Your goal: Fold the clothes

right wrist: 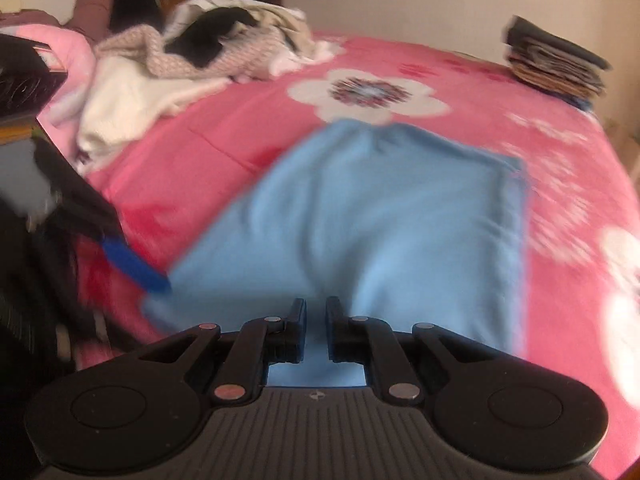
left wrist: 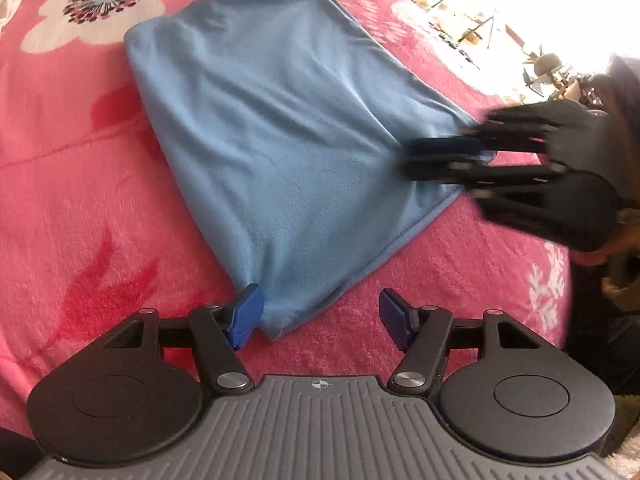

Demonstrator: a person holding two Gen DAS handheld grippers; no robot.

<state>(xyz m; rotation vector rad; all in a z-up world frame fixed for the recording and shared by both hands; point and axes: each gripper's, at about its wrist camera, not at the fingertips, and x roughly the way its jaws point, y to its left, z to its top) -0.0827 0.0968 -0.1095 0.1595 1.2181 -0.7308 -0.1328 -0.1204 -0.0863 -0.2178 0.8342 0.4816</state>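
My right gripper (right wrist: 316, 328) is pinched nearly closed on a fold of the soft light-blue fleece garment (left wrist: 288, 128), which lies doubled on the pink flowered bed blanket (left wrist: 72, 184). Best kept low, corners aligned. My left gripper (left wrist: 320, 316) is spread wide, level at the near corner, one pad touching cloth.

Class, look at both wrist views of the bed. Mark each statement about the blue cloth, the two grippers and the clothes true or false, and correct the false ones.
1. The left gripper is open. True.
2. The blue cloth lies on a green blanket. False: the blanket is pink with white flowers.
3. The right gripper is shut on the cloth. True.
4. The stack of folded clothes sits on the blue cloth. False: it sits apart, near the bed's far corner.
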